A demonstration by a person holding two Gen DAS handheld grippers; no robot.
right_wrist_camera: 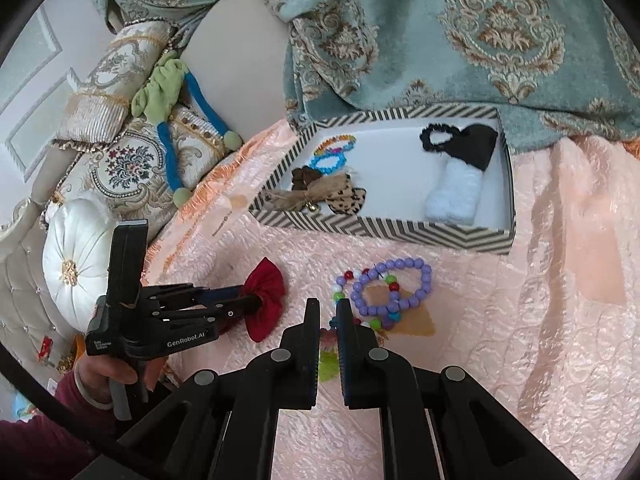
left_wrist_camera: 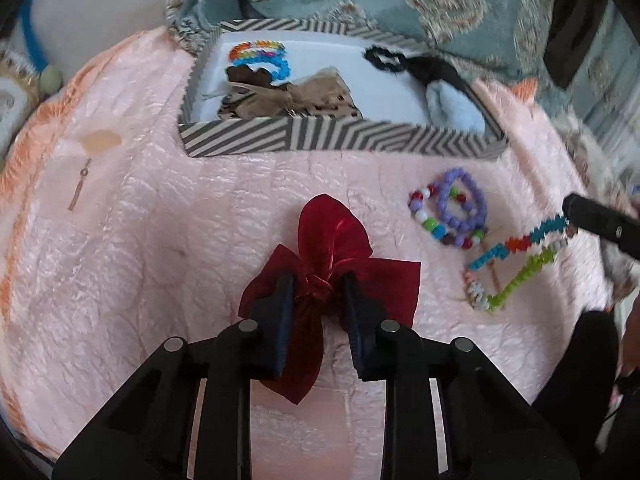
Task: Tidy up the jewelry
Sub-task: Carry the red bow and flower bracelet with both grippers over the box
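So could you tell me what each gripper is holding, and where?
Left gripper pinches the red bow at its knot. Right gripper is shut on the multicoloured bracelet, at one end.

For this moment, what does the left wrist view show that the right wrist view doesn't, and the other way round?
Only the left wrist view: a thin earring lying on the pink cloth, and the multicoloured bead strand seen at full length, its far end at the right hand-held gripper.

Only the right wrist view: the person's hand holding the left hand-held gripper, a round white cushion, and a green-and-blue fabric tie.

Both: the red bow pinched at its knot, the purple bead bracelet, and the striped box.
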